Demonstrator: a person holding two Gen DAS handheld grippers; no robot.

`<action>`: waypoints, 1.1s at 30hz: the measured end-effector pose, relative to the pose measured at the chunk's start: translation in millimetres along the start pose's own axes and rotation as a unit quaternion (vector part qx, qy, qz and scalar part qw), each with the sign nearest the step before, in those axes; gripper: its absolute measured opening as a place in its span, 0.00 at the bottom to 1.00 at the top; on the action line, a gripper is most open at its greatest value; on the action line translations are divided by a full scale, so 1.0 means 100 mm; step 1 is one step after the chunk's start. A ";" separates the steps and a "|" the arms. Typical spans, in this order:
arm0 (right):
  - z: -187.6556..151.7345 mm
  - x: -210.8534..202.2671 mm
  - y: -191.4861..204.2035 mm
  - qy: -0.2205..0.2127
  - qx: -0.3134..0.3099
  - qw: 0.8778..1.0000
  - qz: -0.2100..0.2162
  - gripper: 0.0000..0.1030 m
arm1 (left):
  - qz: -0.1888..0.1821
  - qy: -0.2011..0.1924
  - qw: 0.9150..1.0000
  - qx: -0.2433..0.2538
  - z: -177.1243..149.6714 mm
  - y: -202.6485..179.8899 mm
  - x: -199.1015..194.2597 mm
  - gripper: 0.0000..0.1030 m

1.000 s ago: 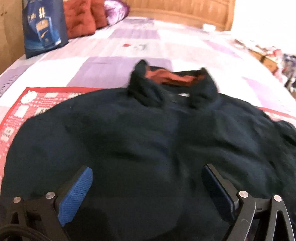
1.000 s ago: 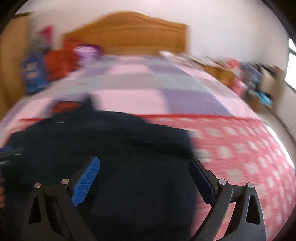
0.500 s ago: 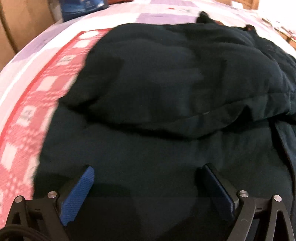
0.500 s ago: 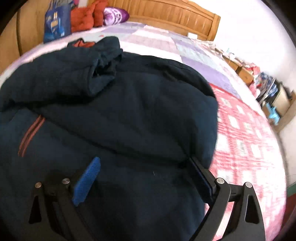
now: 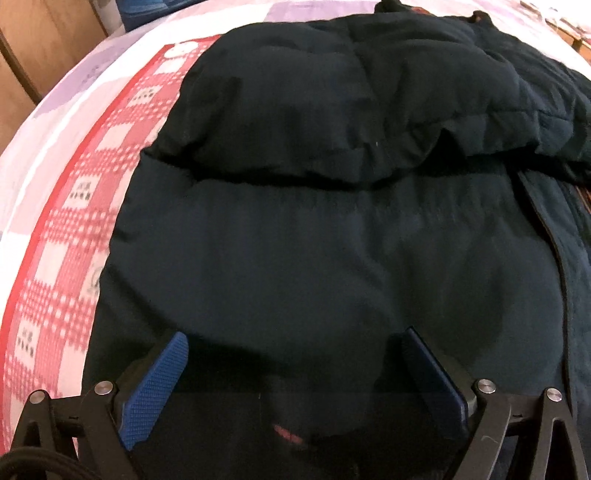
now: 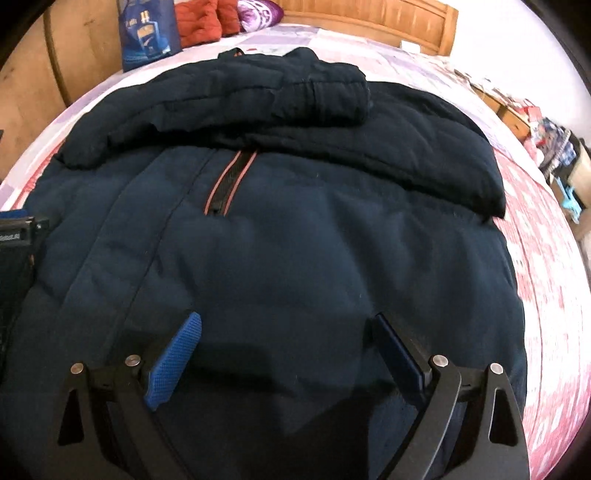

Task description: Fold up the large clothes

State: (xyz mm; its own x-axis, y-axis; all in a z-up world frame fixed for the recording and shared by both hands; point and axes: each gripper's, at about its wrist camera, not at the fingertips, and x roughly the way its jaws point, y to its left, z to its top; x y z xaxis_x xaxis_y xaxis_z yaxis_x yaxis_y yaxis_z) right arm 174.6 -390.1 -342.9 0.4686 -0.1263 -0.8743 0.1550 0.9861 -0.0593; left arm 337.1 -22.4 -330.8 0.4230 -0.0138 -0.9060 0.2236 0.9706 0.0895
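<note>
Garment: large dark navy padded jacket [image 6: 280, 243] lies spread flat on the bed, collar end far from me, hem end under my tools.
Sleeves: both folded across the chest; the left-side navy sleeve [image 5: 295, 122] lies as a thick band over the body, its edge making a crease line. In the right wrist view the other navy sleeve [image 6: 317, 99] ends in a ribbed cuff on top of the chest.
Zip: dark zipper with orange-red tape [image 6: 227, 184] shows below the folded sleeves, partly covered by them.
Bedding: red-and-white checked blanket [image 5: 62, 229] under the jacket, over a lilac-and-white patchwork bedsheet [image 6: 343, 40].
My left gripper [image 5: 293, 347]: released, blue-padded fingers wide apart, low over the jacket's lower body; nothing between the pads. Contact with the fabric I cannot tell.
My right gripper [image 6: 286, 328]: also released, fingers spread wide above the lower front panel, right of the zip line; nothing pinched.
Cross-view: part of my left tool's black body sits at the left edge of the right wrist view.
Surroundings: wooden headboard [image 6: 369, 18], red quilted cushions [image 6: 207, 18], purple pillow [image 6: 258, 13], blue printed bag [image 6: 147, 31] by a wooden cabinet side.
Far right: cluttered items beside the bed, too blurred to identify.
</note>
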 end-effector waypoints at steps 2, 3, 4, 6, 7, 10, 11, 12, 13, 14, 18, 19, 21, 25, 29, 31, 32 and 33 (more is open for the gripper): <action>-0.06 -0.05 0.00 0.004 0.005 1.000 -0.004 0.93 | -0.002 0.003 1.000 0.001 -0.07 0.01 -0.03 0.94; -0.07 -0.06 0.05 0.004 0.004 1.000 -0.006 0.93 | -0.003 0.006 1.000 0.000 -0.12 0.03 -0.04 0.94; -0.04 -0.05 0.10 0.005 0.001 1.000 -0.009 0.93 | -0.004 0.007 1.000 -0.001 -0.15 0.04 -0.05 0.94; -0.03 -0.03 0.22 0.005 -0.004 1.000 -0.011 0.93 | -0.005 0.010 1.000 -0.004 -0.23 0.08 -0.07 0.94; -0.04 -0.05 0.25 0.004 -0.007 1.000 -0.011 0.93 | -0.004 0.011 1.000 -0.005 -0.26 0.09 -0.08 0.94; -0.02 -0.05 0.37 0.006 -0.015 1.000 -0.011 0.93 | -0.002 0.015 1.000 -0.010 -0.37 0.15 -0.10 0.94; -0.04 -0.06 0.39 0.006 -0.017 1.000 -0.012 0.93 | 0.000 0.016 1.000 -0.011 -0.41 0.17 -0.10 0.94; -0.06 -0.07 0.41 0.006 -0.018 1.000 -0.013 0.93 | 0.001 0.019 1.000 -0.010 -0.46 0.18 -0.11 0.94; -0.11 -0.09 0.40 0.007 -0.017 1.000 -0.014 0.93 | 0.001 0.020 1.000 -0.009 -0.51 0.19 -0.12 0.94; -0.16 -0.10 0.39 0.008 -0.015 1.000 -0.015 0.93 | 0.002 0.018 1.000 -0.007 -0.57 0.20 -0.13 0.94; -0.26 -0.13 0.36 0.008 -0.010 1.000 -0.029 0.93 | 0.005 0.015 1.000 0.006 -0.71 0.22 -0.20 0.94; -0.23 -0.12 0.40 0.006 -0.010 0.999 -0.036 0.93 | 0.003 0.011 1.000 0.009 -0.74 0.23 -0.23 0.94; -0.30 -0.18 0.34 0.004 -0.011 0.999 -0.047 0.93 | 0.001 0.003 1.000 0.014 -0.86 0.25 -0.31 0.94; -0.54 -0.36 0.15 0.009 0.008 0.998 -0.060 0.93 | -0.014 -0.014 1.000 0.012 -1.13 0.37 -0.49 0.94; -0.87 -0.55 0.12 0.010 0.000 0.999 -0.052 0.93 | -0.022 -0.025 0.999 0.001 -1.39 0.49 -0.64 0.94; -1.07 -0.64 0.09 0.011 -0.018 0.999 -0.049 0.93 | -0.030 -0.025 0.999 -0.020 -1.47 0.57 -0.70 0.94; -1.18 -0.68 0.05 0.015 -0.023 0.998 -0.061 0.93 | -0.038 -0.021 0.999 -0.032 -1.48 0.62 -0.70 0.94; -1.30 -0.72 -0.05 0.023 -0.019 0.997 -0.065 0.93 | -0.043 -0.013 0.998 -0.043 -1.51 0.65 -0.72 0.94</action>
State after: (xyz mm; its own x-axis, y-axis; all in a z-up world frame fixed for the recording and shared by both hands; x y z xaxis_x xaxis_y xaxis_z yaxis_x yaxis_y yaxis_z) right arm 27.3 -371.6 -342.7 0.4058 -0.2487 -0.8795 0.1784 0.9653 -0.1907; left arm 189.0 77.5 -322.5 0.4289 -0.1032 -0.8975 0.1851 0.9824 -0.0245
